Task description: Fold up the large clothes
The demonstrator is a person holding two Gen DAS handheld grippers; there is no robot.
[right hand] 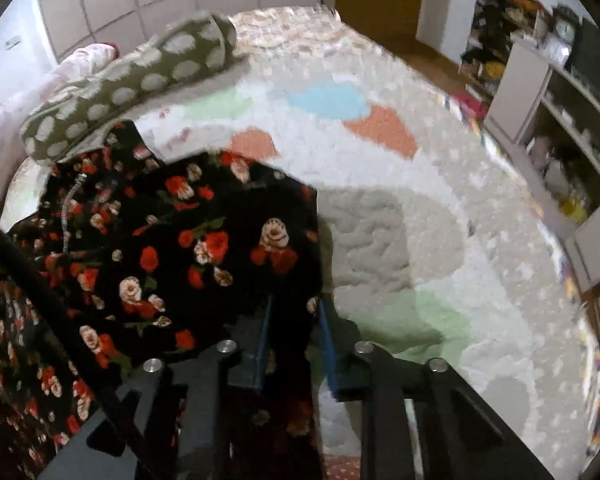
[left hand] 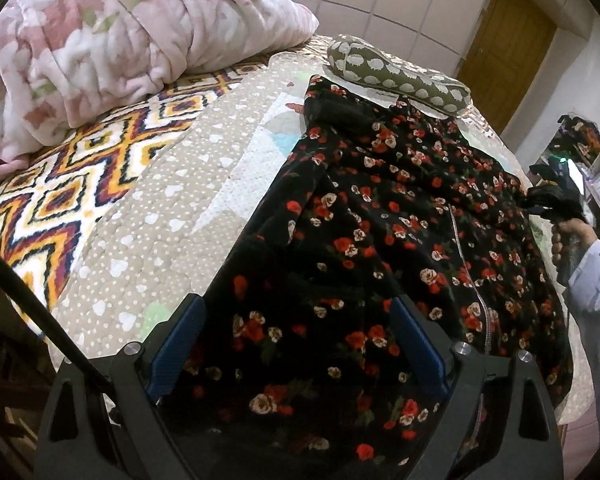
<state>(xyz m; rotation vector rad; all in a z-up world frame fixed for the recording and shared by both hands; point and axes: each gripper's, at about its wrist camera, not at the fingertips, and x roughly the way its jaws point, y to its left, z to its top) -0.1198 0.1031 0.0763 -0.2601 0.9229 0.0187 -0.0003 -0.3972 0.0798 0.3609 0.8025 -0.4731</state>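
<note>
Looking through my left wrist, the left gripper (left hand: 296, 344) hangs apart over the jacket (left hand: 400, 220) flat on the bed (left hand: 148, 216), while on the right wrist my right gripper (right hand: 294, 320) pinches only the hem, which may slip.

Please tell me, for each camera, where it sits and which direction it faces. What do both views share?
Left wrist: sits on the left gripper, jaws wide, facing down over the floral garment on the bed; a hand and sleeve show at right.
Right wrist: sits on the right gripper, closed on the garment's edge, facing across the bed.
Shared: garment, spotted pillow, bed.
</note>
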